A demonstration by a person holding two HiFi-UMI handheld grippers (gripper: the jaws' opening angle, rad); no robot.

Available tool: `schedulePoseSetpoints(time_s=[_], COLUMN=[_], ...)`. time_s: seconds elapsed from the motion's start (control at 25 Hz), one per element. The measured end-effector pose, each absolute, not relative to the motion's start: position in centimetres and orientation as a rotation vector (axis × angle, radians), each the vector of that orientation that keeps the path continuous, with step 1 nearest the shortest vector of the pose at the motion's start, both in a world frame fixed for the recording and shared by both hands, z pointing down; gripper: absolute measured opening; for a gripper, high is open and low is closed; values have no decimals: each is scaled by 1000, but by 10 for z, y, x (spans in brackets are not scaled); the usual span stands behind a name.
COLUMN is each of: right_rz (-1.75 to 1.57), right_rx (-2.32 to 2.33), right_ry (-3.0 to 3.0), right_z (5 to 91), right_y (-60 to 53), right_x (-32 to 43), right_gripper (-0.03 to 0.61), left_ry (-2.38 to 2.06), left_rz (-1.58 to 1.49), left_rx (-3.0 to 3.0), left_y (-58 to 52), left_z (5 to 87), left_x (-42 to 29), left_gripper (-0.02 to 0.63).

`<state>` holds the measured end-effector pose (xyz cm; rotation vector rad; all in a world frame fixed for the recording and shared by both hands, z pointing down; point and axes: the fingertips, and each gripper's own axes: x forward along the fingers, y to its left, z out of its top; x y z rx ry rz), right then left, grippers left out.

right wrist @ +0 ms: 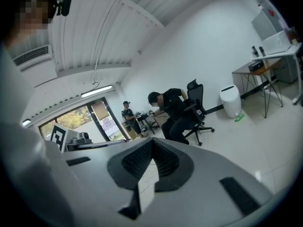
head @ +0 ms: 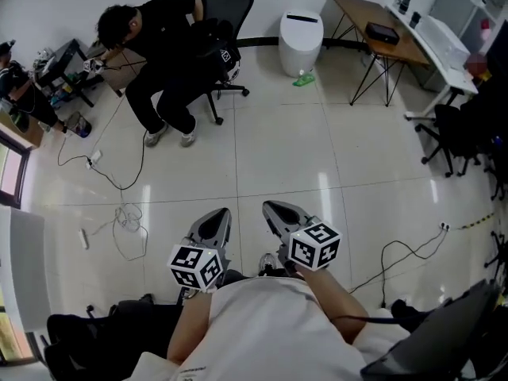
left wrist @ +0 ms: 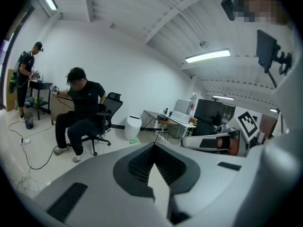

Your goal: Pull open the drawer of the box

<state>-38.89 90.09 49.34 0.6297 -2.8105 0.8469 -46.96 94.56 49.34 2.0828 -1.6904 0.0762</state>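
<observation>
Head view shows no box; left gripper point(head: 216, 222) and right gripper point(head: 279, 214), closed and empty, face the office chair point(head: 234, 2); locate the drawer first.

A person point(head: 159, 62) sat on a chair point(head: 230, 0) near a white bin point(head: 301, 42) and a bench point(head: 357, 13); cables point(head: 128, 214) lay on the floor point(head: 278, 149).

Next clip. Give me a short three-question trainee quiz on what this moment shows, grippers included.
1. True or false: the left gripper is clamped on a drawer handle.
2. The seated person sits on: A) an office chair; B) a stool; C) the floor.
3. Fill in: the right gripper has its jaws ____, with nothing between them.
Key: 1 false; 2 A; 3 shut.
</observation>
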Motion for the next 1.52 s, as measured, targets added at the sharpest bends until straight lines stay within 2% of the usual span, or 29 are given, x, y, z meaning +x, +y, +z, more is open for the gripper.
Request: schedulePoseSetpoints(time_s=[0.56,1.0,1.52], right_rz=[959,959,848], right_rx=[1038,1312,1507], right_ry=[-2715,-2637,-2541], right_z=[506,505,491], right_y=[810,671,537], right_x=[-256,-163,-109], right_gripper=[-14,-14,-14], left_ry=[-1380,-1144,-1033], left_rz=[189,191,120], left_rx=[2285,2411,2467], left_y=[828,663,519], left_z=[491,487,465], left_x=[-352,-262,-215], left_gripper=[-2,-2,-2])
